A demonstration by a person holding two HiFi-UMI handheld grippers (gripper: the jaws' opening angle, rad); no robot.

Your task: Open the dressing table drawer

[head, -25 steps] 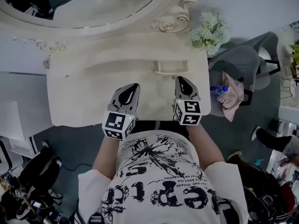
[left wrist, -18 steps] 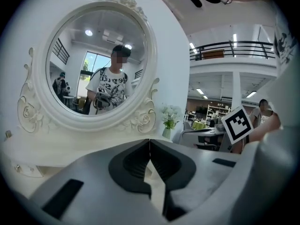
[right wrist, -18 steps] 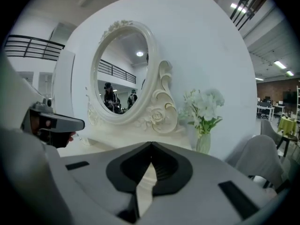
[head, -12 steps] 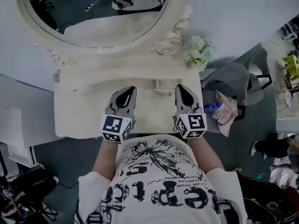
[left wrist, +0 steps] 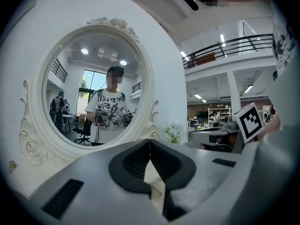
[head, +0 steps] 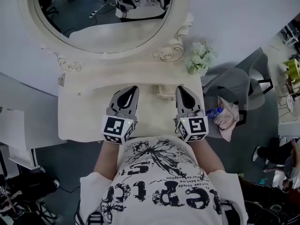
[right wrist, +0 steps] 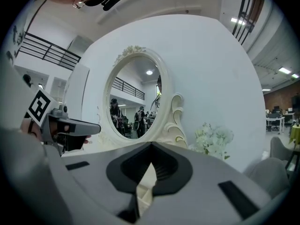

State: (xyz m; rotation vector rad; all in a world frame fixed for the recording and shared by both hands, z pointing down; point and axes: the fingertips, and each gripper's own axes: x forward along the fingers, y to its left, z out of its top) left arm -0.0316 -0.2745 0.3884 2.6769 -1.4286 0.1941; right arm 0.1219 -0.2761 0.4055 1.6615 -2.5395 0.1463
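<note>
Left gripper (head: 133,89) and right gripper (head: 181,89) side by side at frame centre over the tabletop (head: 82,118), fingers (left wrist: 131,165) clenched on nothing. Mirror (head: 101,18) upper left, flowers (head: 200,59) right of it

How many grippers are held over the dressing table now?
2. The left gripper is over the middle of the dressing table; the right gripper is beside it, nearer the white flowers. None seems hidden.
</note>
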